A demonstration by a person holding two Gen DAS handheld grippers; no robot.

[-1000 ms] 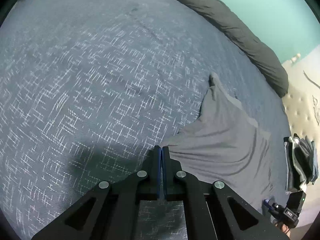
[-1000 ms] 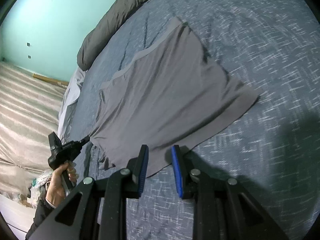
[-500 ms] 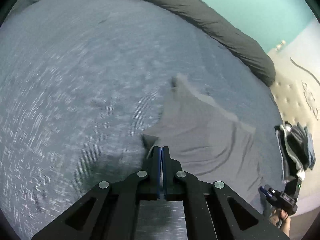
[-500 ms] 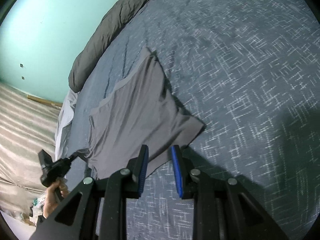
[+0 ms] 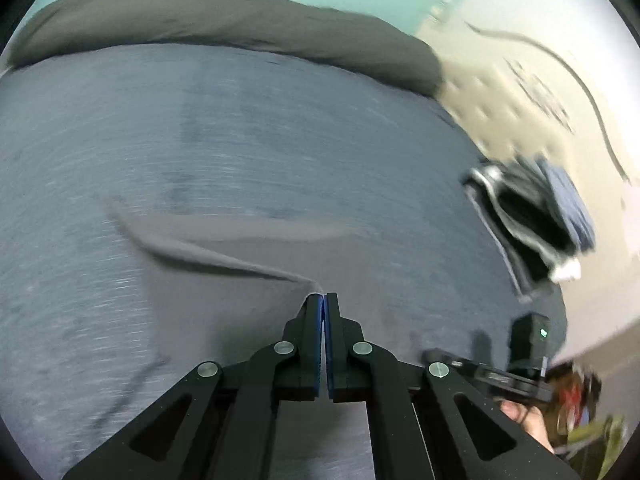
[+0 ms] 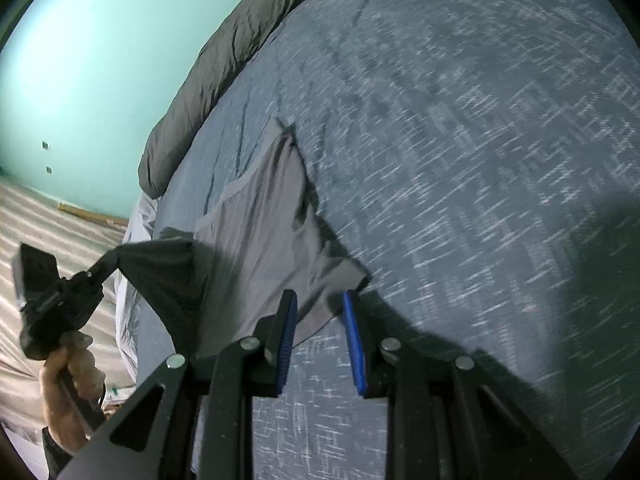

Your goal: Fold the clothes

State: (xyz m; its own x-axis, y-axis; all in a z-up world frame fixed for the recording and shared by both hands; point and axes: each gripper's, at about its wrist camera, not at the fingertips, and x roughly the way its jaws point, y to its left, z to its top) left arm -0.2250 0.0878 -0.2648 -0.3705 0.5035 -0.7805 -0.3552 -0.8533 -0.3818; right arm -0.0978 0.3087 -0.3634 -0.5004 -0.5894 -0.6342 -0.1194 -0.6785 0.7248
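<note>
Left wrist view: the left gripper point(image 5: 324, 300) is clamped on a raised corner of the grey garment point(image 5: 248, 280) over the blue bedspread point(image 5: 280, 140). Right wrist view: the right gripper point(image 6: 320, 332) gapes empty above the garment's near edge, the cloth lying left of centre.

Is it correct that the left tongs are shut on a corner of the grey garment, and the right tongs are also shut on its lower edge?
Not quite. The left tongs are shut on a corner of the grey garment, but the right tongs are open: in the right wrist view their blue pads stand apart over the garment's lower edge, gripping nothing.
</note>
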